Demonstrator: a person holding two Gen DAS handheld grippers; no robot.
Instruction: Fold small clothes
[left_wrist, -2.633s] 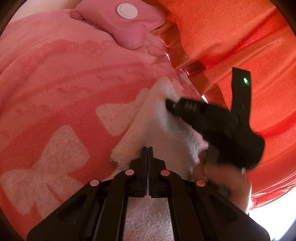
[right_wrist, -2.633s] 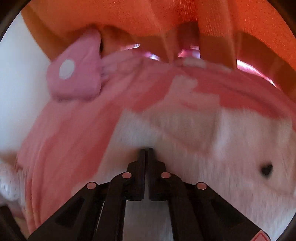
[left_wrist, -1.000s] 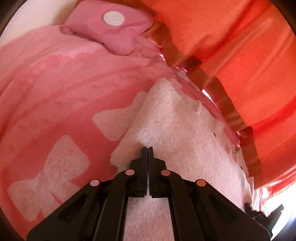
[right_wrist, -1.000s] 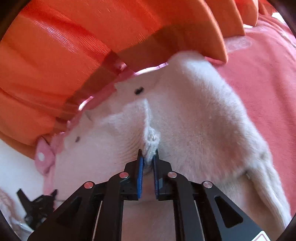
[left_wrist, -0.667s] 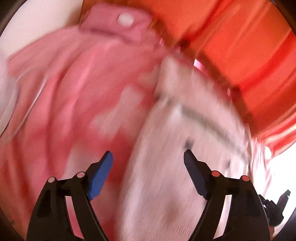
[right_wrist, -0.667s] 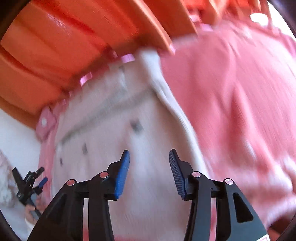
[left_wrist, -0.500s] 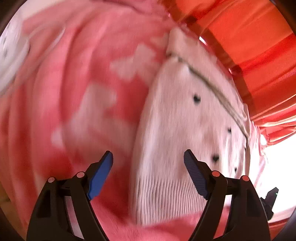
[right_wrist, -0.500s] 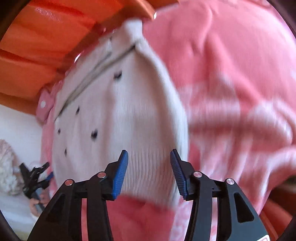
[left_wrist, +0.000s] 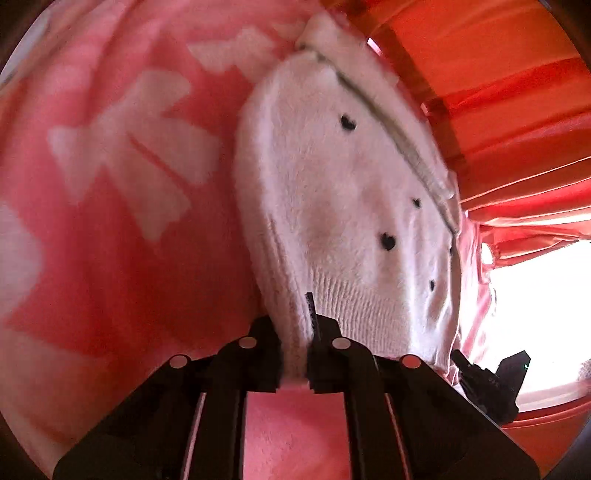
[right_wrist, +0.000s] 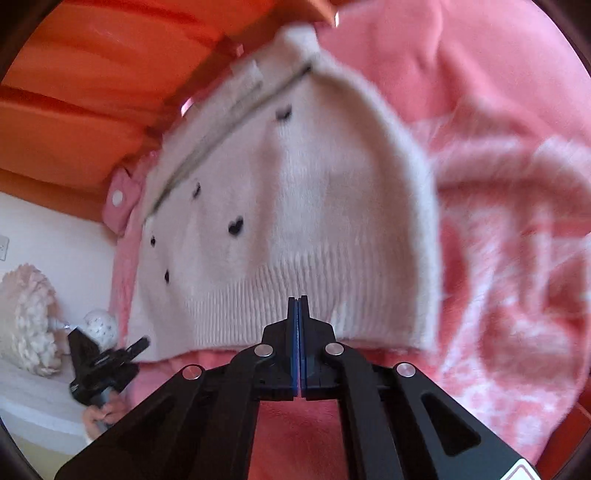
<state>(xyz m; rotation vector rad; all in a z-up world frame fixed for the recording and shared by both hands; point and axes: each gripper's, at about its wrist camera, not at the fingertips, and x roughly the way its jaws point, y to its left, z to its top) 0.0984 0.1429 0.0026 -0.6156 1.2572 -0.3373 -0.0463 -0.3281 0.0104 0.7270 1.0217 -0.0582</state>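
A fluffy white sweater (left_wrist: 332, 192) with small black hearts lies folded on a pink blanket (left_wrist: 110, 258), its ribbed hem toward me. My left gripper (left_wrist: 295, 332) is closing, with the hem's left corner bunched between its jaws and the pads pressing on it. In the right wrist view the sweater (right_wrist: 295, 192) fills the middle. My right gripper (right_wrist: 298, 306) is shut, blue pads together, its tips lying over the ribbed hem near the middle. No cloth shows between them. Each view shows the other gripper at its edge.
Orange pleated fabric (left_wrist: 498, 92) runs along the sweater's far side. The blanket (right_wrist: 498, 221) carries white bow shapes. A pink pouch (right_wrist: 118, 199) with a white snap lies at the far left. A white fluffy cushion (right_wrist: 29, 314) sits beyond a hand (right_wrist: 99, 413).
Both grippers let go of the cloth, opened wide, drew back to the sweater's ribbed hem and came together again. The left now pinches the hem corner; the right is fully shut.
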